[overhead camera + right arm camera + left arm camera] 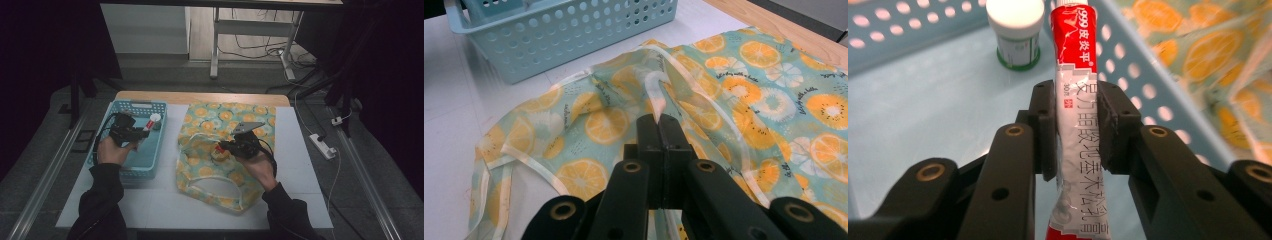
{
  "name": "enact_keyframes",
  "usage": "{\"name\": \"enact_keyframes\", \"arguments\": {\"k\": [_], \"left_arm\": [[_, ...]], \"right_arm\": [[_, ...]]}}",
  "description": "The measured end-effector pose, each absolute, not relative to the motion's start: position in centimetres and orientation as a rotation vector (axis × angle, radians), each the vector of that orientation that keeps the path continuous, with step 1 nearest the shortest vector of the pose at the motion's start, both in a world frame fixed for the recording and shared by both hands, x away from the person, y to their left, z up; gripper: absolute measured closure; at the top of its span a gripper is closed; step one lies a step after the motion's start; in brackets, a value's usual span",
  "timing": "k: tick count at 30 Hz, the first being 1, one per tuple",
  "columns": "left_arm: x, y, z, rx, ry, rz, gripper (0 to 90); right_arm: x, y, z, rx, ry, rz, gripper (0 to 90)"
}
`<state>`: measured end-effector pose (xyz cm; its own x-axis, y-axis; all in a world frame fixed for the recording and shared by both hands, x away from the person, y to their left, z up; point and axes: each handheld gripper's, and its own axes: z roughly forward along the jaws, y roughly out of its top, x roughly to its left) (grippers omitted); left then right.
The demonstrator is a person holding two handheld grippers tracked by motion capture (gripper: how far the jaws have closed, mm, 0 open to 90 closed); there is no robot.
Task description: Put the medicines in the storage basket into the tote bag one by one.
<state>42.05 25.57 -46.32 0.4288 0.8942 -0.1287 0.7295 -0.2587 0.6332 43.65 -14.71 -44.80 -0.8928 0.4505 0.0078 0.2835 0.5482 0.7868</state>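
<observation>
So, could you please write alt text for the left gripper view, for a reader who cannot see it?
The left tongs grip a red and white ointment tube upright between black pads, above the floor of a pale blue perforated basket. A small white-capped bottle stands in the basket behind, and orange-print fabric lies beyond its wall.

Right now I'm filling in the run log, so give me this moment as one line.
left gripper: shut on ointment tube, over blue basket | right gripper: shut on fruit-print bag edge | white bottle: upright in basket
</observation>
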Motion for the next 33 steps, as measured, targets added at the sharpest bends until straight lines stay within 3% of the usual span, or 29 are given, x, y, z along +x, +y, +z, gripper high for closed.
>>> {"name": "enact_keyframes", "arguments": {"k": [11,33], "left_arm": [[40.9,24.8,-44.2,2.006,1.305,0.382,71.1],[39.1,19.3,-41.2,2.062,1.087,0.219,71.1]], "right_arm": [[43.7,-14.7,-44.8,0.623,2.583,1.263,90.0],[43.7,-14.7,-44.5,0.623,2.57,1.269,90.0]]}}
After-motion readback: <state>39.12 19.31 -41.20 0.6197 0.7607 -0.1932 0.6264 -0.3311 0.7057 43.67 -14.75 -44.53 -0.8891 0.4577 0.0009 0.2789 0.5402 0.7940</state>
